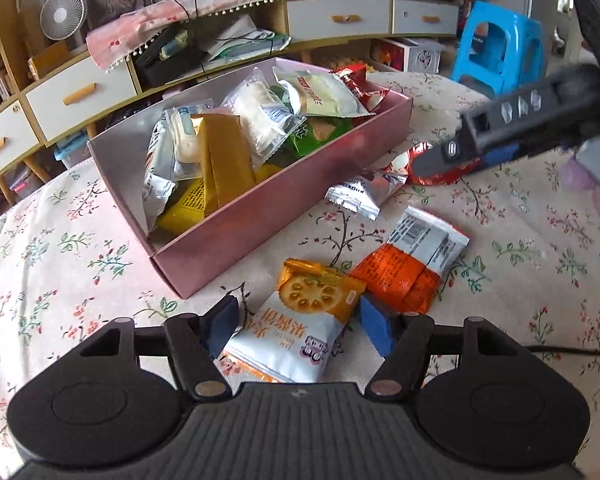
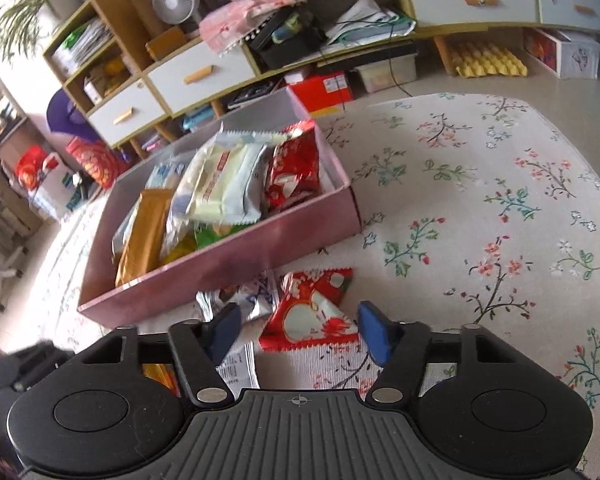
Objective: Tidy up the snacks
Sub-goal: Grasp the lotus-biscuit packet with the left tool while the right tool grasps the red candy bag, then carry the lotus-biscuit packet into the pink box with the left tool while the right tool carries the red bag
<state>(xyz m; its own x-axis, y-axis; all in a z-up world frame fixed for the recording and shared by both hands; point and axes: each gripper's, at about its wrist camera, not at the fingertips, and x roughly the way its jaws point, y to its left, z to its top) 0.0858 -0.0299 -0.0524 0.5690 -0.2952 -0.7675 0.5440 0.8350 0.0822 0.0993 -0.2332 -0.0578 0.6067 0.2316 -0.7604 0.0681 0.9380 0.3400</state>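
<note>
Looking along the left gripper (image 1: 296, 326), the left wrist view shows its blue pads standing on either side of an orange-and-white cracker packet printed with a round biscuit (image 1: 300, 320), which lies flat on the floral tablecloth (image 1: 60, 264). Both pads sit just beside the packet's edges; whether they actually press on it cannot be told. Just beyond lies an orange foil packet with a white barcode end (image 1: 410, 258), and farther on a silver crinkled sachet (image 1: 360, 194). The pink rectangular cardboard box (image 1: 260, 224) stands up and to the left, heaped with wrapped snacks, among them a gold wrapper (image 1: 224, 160) and a green packet (image 1: 320, 134). This view alone shows the right gripper (image 1: 444, 160) from outside, reaching in from the right with its tip over a red foil packet (image 1: 432, 174), and a blue plastic stool (image 1: 500, 46) behind the table.

From the right wrist view, the right gripper (image 2: 298, 330) has its blue pads spread around that same red foil packet with white round pictures (image 2: 312, 312), with a clear gap on each side, so the jaws are open and nothing is held. The silver sachet (image 2: 240, 300) lies touching the packet's left edge, close against the pink box (image 2: 204, 276). Only here does the box's far right corner show, holding another red packet (image 2: 292, 168) and a pale cream-and-green bag (image 2: 228, 184).
</note>
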